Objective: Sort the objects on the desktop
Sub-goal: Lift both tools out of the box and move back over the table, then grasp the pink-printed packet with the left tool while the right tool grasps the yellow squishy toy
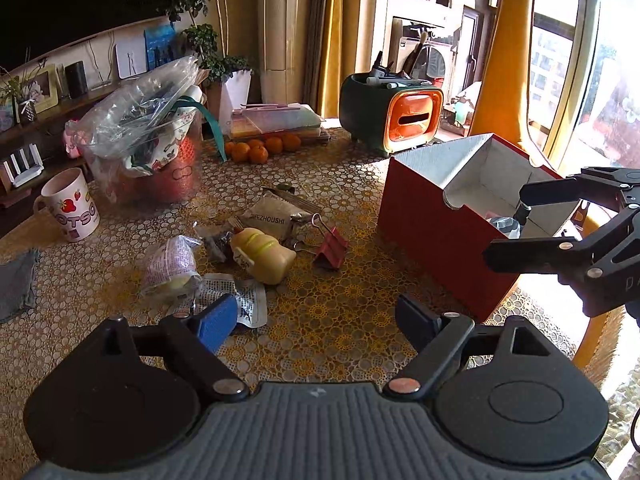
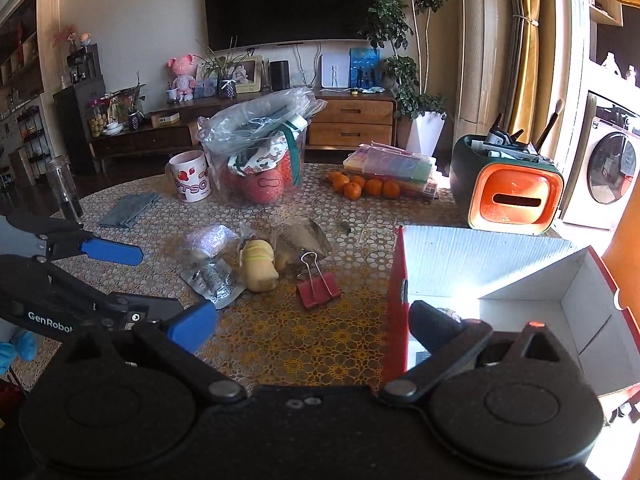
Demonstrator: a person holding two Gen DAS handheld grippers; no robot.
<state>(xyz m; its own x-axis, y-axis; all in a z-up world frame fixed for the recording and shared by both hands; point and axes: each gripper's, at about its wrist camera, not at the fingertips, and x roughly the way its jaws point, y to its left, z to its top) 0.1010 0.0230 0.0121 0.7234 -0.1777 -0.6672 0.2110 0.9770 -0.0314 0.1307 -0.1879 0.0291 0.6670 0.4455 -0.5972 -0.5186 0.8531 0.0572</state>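
Left gripper: nearest of all, low over the near table; fingers spread wide, nothing between them.
Right gripper: fingers wide apart and empty; the right fingertip sits over the near-left corner of the box, the left one over bare table.
Foil sachet: flat printed packet just beyond the left gripper's blue fingertip. Probably very light and limp; an edge pinch looks easier than lifting it flat.
Wrapped roll: left of the pile, in crinkly film. Likely soft and slippery; take it across the middle.
Yellow bottle toy: centre of the pile, lying on its side. Looks smooth and rounded, light; grip across the waist so it does not squirt out.
Binder clip: red, right of the toy, wire handles pointing far. Stiff, small; best held by the folded body.
Silver packet: just behind the toy, thin and floppy by its look.
Red box: right side, open top, white inside; something pale and something dark lie at the bottom, too hidden to name. The likely drop-off.
Mug: far left, upright, contents unseen.
Clear tub: far centre-left, stuffed with a plastic bag and red things.
Green-orange caddy: far right, holding pens and brushes upright.
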